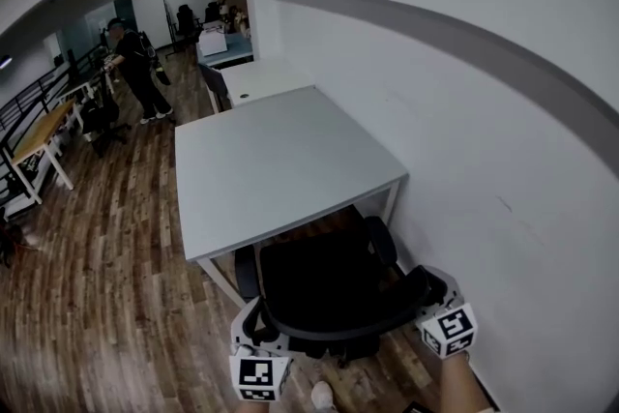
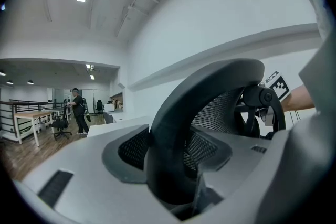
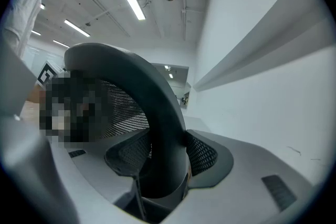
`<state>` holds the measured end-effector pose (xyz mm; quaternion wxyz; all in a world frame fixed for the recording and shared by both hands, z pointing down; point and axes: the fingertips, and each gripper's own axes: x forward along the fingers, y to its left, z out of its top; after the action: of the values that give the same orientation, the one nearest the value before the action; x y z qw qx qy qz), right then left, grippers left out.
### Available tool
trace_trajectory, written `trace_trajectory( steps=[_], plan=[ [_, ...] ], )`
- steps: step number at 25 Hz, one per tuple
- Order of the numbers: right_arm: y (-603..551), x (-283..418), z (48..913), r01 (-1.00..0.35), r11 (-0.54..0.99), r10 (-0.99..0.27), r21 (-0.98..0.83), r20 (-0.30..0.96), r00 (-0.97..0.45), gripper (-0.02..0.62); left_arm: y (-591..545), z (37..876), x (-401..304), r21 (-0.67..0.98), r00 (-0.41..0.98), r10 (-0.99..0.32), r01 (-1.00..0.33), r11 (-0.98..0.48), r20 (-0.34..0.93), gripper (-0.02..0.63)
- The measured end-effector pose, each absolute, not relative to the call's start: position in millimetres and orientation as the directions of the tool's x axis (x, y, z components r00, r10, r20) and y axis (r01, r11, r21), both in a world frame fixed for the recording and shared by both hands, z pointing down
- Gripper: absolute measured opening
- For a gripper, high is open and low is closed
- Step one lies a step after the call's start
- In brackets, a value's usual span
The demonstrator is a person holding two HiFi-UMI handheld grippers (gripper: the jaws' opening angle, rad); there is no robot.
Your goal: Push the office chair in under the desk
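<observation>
L gripper (image 2: 173, 168) & R gripper (image 3: 163, 168) jaws are clamping black mesh-backed office chair (image 1: 324, 290) frame; uneven pushing risks armrest (image 1: 379, 239) snagging white rectangular desk (image 1: 280, 160).

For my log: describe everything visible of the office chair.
The office chair is black: mesh back in a smooth curved frame, armrests, dark seat. It stands upright, seat front under the grey desk beside the wall. The left gripper and right gripper clamp its back frame's two ends.

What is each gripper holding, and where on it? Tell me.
Both hold the chair by its backrest rim: the left gripper on the rim's left side, the right gripper on its right side.
</observation>
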<state>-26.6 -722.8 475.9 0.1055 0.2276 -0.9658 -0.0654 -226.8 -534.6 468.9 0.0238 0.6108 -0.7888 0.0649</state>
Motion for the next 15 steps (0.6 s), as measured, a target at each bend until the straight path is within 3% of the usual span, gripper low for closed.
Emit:
trace_trajectory(
  steps=[15],
  plan=[
    [-771.2, -49.2, 472.2, -0.369, 0.914, -0.397, 0.168, 0.181, -0.9, 0.225, -569.7, 466.2, -238.0, -0.067, -0.313, -0.941, -0.949, 0.307, 0.126, 0.218]
  ],
)
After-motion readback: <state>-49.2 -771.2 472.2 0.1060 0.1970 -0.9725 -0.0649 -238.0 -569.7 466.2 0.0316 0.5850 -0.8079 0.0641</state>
